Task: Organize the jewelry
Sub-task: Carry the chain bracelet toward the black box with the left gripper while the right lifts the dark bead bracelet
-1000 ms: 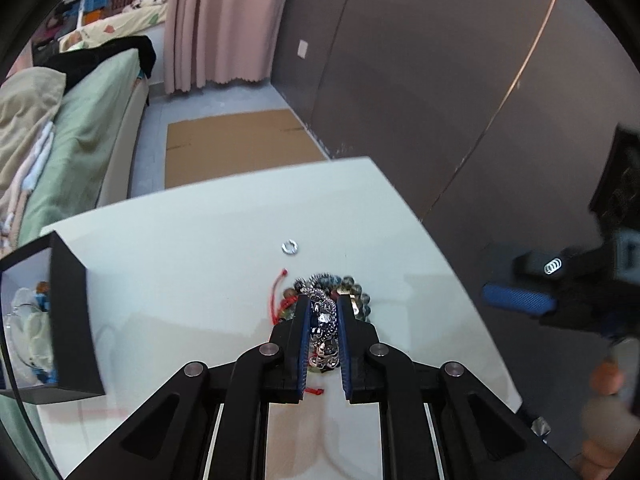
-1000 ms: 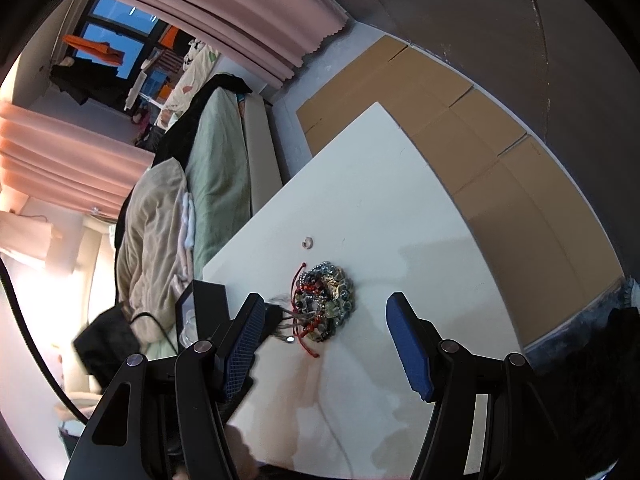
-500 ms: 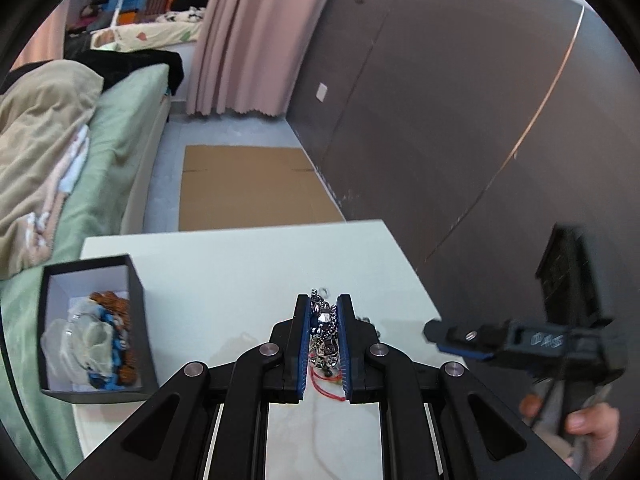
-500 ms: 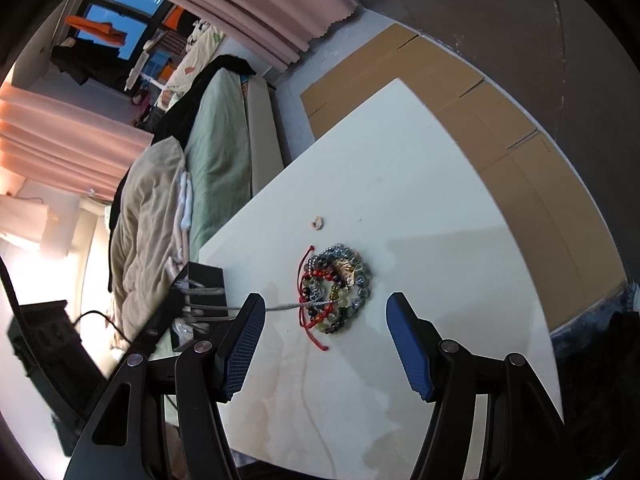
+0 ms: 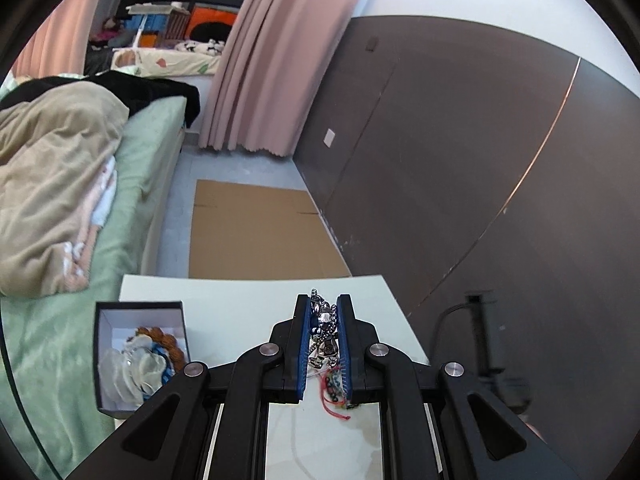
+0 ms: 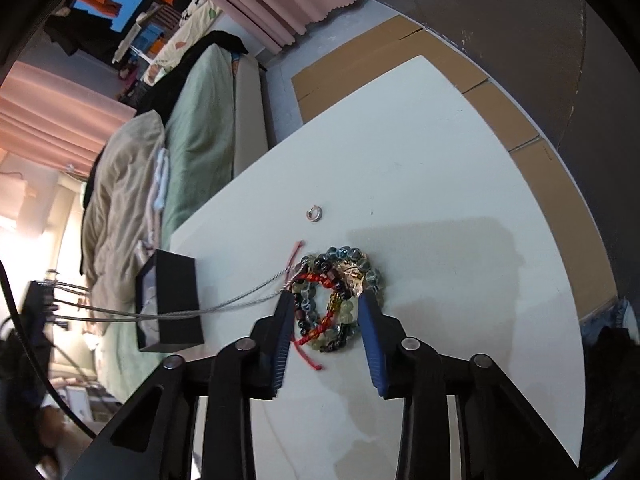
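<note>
A bedroom, green bed and pink curtains behind, and the action sits on a white table [image 6: 440, 168]; here's the left gripper [image 5: 324, 344] with its jaws drawn narrow, clamped on a chunky silver chain [image 5: 325, 322], lifted clear of the tabletop; just to its left sits the black box [image 5: 141, 354], open, with beads and pale pieces already inside, so part of the sorting looks done. In the right wrist view that same chain [image 6: 240, 304] stretches taut from the pile out to the left, across the front of the box; so it isn't free yet, by my reading. The right gripper [image 6: 324, 334] hangs over the bracelet pile [image 6: 338, 300], jaws closing, the beaded tangle between them but the pads not yet pressing on it; probably there to pin the heap while the chain pulls loose. Beyond its tips, a small ring [image 6: 315, 214] lies alone. Left to do: the chain into the box, then the bracelets, red cord [image 6: 310, 354] and ring.
</note>
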The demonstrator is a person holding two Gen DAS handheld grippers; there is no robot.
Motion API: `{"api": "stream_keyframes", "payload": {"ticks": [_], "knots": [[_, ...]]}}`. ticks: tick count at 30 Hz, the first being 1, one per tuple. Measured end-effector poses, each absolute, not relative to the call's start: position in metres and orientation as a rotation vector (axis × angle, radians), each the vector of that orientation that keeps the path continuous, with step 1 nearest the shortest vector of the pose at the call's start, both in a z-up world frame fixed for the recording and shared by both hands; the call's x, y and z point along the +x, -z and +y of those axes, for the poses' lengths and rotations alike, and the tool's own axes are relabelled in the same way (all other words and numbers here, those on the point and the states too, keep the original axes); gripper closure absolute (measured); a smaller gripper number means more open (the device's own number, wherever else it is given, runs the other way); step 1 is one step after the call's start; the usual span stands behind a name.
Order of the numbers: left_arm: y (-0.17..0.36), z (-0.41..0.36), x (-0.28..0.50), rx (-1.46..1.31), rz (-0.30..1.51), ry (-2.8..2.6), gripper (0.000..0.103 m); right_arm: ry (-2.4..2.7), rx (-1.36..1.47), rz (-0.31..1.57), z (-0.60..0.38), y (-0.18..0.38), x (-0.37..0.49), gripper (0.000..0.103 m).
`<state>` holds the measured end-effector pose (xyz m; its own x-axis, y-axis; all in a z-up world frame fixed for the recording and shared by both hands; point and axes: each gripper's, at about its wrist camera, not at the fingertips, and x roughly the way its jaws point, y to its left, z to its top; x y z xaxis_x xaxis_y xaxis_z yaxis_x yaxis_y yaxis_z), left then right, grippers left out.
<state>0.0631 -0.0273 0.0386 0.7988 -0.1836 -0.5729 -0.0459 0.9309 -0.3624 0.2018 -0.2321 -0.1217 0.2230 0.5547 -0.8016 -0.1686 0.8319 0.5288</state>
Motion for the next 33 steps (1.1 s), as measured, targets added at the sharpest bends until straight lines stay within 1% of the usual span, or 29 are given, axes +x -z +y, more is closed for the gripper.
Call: {"api": "stream_keyframes", "payload": {"ticks": [3,4,6,8,10,15,23,28,33], "knots": [[-0.046,-0.024,0.06,-0.356,0.639,0.059,0.09,-0.509,0.314,1.273,-0.222,0.127,0.205,0.071],[-0.049,-0.022,0.059,-0.349,0.638,0.052,0.09,-0.515,0.301,1.286,-0.218,0.131,0.206,0.073],[-0.053,-0.02,0.057,-0.339,0.637,0.04,0.09,-0.516,0.271,1.3,-0.214,0.135,0.206,0.079],[-0.06,-0.017,0.056,-0.325,0.632,0.026,0.09,-0.497,0.215,1.318,-0.209,0.141,0.206,0.088],[-0.065,-0.016,0.055,-0.313,0.628,0.017,0.09,-0.483,0.186,1.313,-0.208,0.141,0.204,0.092],[-0.082,-0.011,0.048,-0.281,0.61,-0.014,0.09,-0.526,0.22,1.289,-0.215,0.133,0.2,0.093],[-0.12,0.003,0.034,-0.23,0.559,-0.07,0.09,-0.69,0.375,1.164,-0.226,0.092,0.187,0.093],[-0.144,0.012,0.027,-0.199,0.522,-0.101,0.09,-0.745,0.401,1.111,-0.221,0.073,0.177,0.093],[-0.166,0.023,0.023,-0.183,0.486,-0.128,0.09,-0.775,0.41,1.092,-0.207,0.067,0.172,0.093]]}}
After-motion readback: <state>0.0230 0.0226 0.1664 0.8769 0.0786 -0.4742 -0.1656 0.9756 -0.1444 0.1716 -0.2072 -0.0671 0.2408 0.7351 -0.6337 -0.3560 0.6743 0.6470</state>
